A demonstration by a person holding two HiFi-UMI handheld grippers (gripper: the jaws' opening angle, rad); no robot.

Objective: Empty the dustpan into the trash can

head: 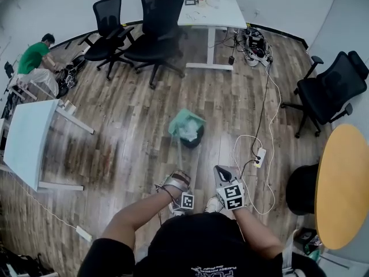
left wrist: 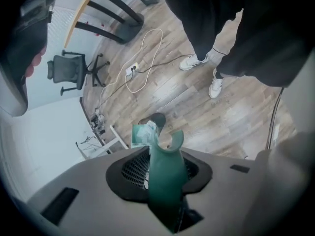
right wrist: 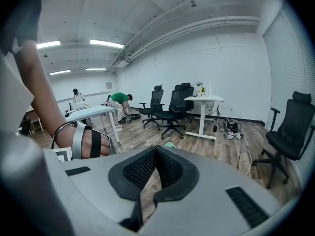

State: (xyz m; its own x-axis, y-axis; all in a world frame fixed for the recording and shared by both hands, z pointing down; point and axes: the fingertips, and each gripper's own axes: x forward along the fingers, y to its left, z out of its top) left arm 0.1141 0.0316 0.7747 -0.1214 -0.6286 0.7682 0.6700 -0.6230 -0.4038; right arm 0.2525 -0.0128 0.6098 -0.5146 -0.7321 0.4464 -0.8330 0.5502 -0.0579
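A green dustpan is tipped over the black trash can on the wooden floor, with white crumpled paper at the can's mouth. Its long green handle runs back to my left gripper, which is shut on it. In the left gripper view the handle fills the gap between the pads, and the dustpan head hangs beside the trash can. My right gripper hovers to the right of the handle. Its jaws meet at the tips and hold nothing.
A white cable and power strip lie on the floor to the right of the can. A round yellow table and black chair stand at the right. Office chairs and white desks are behind, and a person in green is at the far left.
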